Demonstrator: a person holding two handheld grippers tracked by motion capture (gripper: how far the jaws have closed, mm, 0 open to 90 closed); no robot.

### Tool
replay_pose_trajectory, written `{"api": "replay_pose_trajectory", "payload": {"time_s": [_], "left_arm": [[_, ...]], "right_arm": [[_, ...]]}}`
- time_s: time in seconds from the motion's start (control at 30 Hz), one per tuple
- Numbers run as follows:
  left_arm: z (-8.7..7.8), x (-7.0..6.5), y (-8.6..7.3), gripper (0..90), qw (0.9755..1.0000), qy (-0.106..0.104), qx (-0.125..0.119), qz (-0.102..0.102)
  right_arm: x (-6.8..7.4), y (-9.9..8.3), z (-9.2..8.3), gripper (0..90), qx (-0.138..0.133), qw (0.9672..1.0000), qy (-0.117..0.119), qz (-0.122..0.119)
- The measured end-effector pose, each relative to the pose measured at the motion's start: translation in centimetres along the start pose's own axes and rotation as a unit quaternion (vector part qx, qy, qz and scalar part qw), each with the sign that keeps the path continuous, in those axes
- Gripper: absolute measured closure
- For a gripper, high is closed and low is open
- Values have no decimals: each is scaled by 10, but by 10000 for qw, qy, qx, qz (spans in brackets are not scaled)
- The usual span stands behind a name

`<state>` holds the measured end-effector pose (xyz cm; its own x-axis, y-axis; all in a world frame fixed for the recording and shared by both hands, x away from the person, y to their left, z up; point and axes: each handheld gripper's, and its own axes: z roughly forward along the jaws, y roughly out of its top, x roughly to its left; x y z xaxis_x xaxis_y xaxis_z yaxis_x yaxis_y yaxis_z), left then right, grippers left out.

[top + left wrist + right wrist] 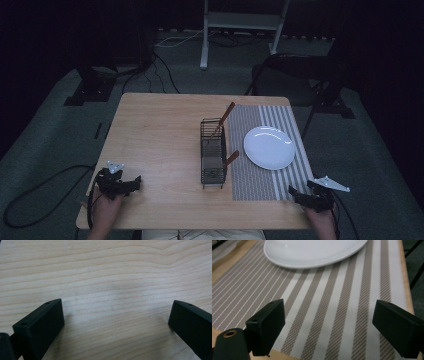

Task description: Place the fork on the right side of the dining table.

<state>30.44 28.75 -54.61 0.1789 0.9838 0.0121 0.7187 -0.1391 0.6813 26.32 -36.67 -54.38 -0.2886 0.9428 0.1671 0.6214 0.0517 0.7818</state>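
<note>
Left gripper (pixel 131 184): resting at the near left corner of the worktop (pixel 160 135), held by a hand (pixel 105 210). In the left gripper view its jaws stand spread wide over bare wood grain, nothing between them. The lower part of each jaw is cut off by the frame edge.

Right gripper (pixel 295 192): at the near right corner of the worktop, held by a hand (pixel 322 220) partly cut off by the bottom edge. In the right gripper view its jaws are spread wide, nothing between them, poised above the near edge of the striped placemat (pixel 332 315).

White plate (pixel 312 251): lies on the placemat ahead of the right gripper, apart from it. Its far half is cut off at the top of the right gripper view; the high view shows it whole (pixel 269 147).

Wire basket (pixel 213 152): stands upright at mid-worktop, ahead of and to the left of the right gripper, just beside the placemat's left edge. Two wooden-handled utensils (pixel 226 114) lean out of it; their working ends are hidden inside the mesh and cannot be identified.

Surroundings: the floor beyond the worktop is dim; cables (pixel 165 70) and a white stand (pixel 240 22) are only roughly discernible.

Markings: no brand, label or writing is legible on any item.
</note>
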Motion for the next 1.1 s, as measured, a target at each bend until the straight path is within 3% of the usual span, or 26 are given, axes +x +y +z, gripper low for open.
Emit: {"api": "replay_pose_trajectory", "payload": {"time_s": [0.17,0.2,0.5,0.7,1.1], "left_arm": [[0,-1,-1,0,10000,50,2,-65],[-1,-2,-1,0,10000,60,2,-80],[-2,-4,-2,0,10000,-3,-15,-4],[-2,-4,-3,0,10000,-26,7,29],[-3,-6,-4,0,9999,-94,-9,95]], "right_arm": [[3,-4,-4,106,10,10000,13,28],[4,-4,-4,106,18,10000,-79,22],[18,-1,-4,107,91,9999,-85,-5],[38,7,-6,108,151,9996,-111,204],[80,30,-10,119,-179,9996,223,-61]]}}
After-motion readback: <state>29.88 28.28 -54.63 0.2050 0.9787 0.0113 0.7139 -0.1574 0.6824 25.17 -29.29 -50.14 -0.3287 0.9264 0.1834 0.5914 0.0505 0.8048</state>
